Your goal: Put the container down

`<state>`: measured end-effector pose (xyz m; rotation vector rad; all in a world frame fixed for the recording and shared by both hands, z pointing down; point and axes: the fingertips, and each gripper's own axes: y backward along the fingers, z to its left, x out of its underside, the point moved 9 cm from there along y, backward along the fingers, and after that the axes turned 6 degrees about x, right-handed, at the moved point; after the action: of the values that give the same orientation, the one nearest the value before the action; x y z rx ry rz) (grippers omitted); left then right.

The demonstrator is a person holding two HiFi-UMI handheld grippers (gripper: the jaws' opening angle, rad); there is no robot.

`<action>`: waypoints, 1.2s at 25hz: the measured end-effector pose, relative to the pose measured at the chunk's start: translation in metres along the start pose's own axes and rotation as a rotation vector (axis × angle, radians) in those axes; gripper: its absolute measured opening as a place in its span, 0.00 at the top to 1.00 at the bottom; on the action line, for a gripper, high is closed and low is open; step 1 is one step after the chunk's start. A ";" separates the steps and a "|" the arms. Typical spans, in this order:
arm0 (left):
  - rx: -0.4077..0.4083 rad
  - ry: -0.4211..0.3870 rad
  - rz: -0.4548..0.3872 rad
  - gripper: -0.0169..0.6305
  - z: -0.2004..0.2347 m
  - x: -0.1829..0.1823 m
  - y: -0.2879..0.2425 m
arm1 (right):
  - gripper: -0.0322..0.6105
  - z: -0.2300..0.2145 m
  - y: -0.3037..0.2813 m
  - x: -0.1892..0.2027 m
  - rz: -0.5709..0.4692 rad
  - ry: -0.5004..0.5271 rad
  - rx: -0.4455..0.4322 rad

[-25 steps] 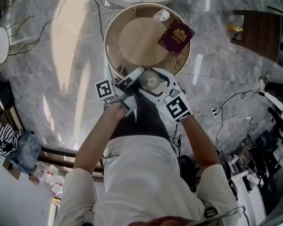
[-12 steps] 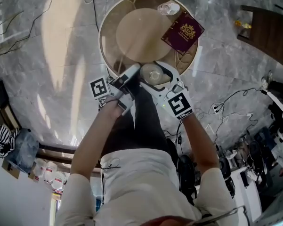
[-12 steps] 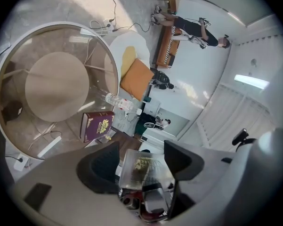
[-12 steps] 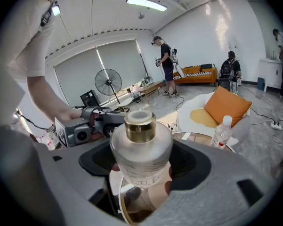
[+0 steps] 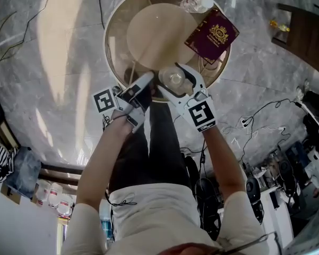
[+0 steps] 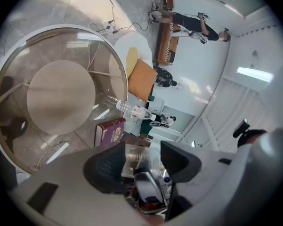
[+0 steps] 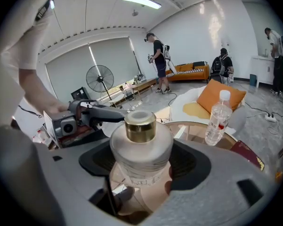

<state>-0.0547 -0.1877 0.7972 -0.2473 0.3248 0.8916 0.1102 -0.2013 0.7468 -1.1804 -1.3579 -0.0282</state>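
Two fingers of the right gripper [image 7: 143,166] clench the frosted container [image 7: 141,142] over the round surface's [image 5: 109,47] near edge, so lower it upright before releasing, while the left gripper's [image 6: 141,157] spread fingers, just narrowing, hold nothing.

Both bare forearms are stretched forward and slightly inward, so that the two claws are brought close together. The left claw [image 5: 147,82] is held in the left hand [image 5: 122,118], nearly level, with its marker cube [image 5: 103,101] turned outward to the left. Its jaws are seen standing apart, having just been closing, and nothing is pressed between them. The right claw [image 5: 173,79] is held in the right hand [image 5: 201,129] and tilted downward, its marker cube [image 5: 200,114] facing up. Its jaws are closed on the container [image 7: 141,145], which is kept upright between the pads. The left claw's tip is placed just beside the right claw's jaws.
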 end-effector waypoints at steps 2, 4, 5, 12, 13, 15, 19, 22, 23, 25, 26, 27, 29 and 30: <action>-0.009 -0.015 0.008 0.66 0.011 -0.005 0.001 | 0.43 -0.006 -0.012 0.014 0.004 -0.009 0.021; -0.015 -0.026 0.014 0.72 0.025 -0.011 0.004 | 0.43 -0.012 -0.024 0.027 0.013 -0.024 0.038; -0.015 -0.031 0.016 0.74 0.031 -0.014 0.004 | 0.43 -0.016 -0.030 0.033 0.012 -0.023 0.046; -0.022 -0.069 0.035 0.83 0.066 -0.029 0.012 | 0.43 -0.026 -0.064 0.075 0.019 -0.019 0.102; -0.024 -0.074 0.039 0.85 0.070 -0.029 0.013 | 0.43 -0.028 -0.068 0.080 0.020 -0.019 0.113; -0.024 -0.083 0.048 0.90 0.078 -0.030 0.014 | 0.43 -0.030 -0.074 0.088 0.022 -0.023 0.138; -0.013 -0.095 0.049 0.95 0.088 -0.032 0.016 | 0.43 -0.037 -0.084 0.099 0.019 -0.027 0.187; -0.025 -0.107 0.067 0.95 0.096 -0.031 0.018 | 0.43 -0.040 -0.091 0.106 0.022 -0.025 0.210; -0.031 -0.107 0.072 0.95 0.099 -0.030 0.019 | 0.43 -0.041 -0.093 0.108 0.023 -0.024 0.215; -0.035 -0.101 0.077 0.95 0.103 -0.031 0.020 | 0.43 -0.043 -0.097 0.111 0.025 -0.019 0.227; -0.034 -0.096 0.078 0.95 0.105 -0.031 0.020 | 0.43 -0.044 -0.098 0.113 0.025 -0.017 0.233; -0.031 -0.092 0.079 0.95 0.107 -0.031 0.020 | 0.43 -0.045 -0.100 0.115 0.025 -0.015 0.239; -0.030 -0.089 0.081 0.95 0.110 -0.032 0.020 | 0.43 -0.047 -0.102 0.119 0.023 -0.012 0.250; -0.032 -0.088 0.082 0.95 0.112 -0.033 0.020 | 0.43 -0.048 -0.103 0.121 0.021 -0.013 0.255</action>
<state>-0.0709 -0.1609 0.9114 -0.2248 0.2401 0.9863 0.1170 -0.2098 0.9121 -0.9812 -1.3171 0.1629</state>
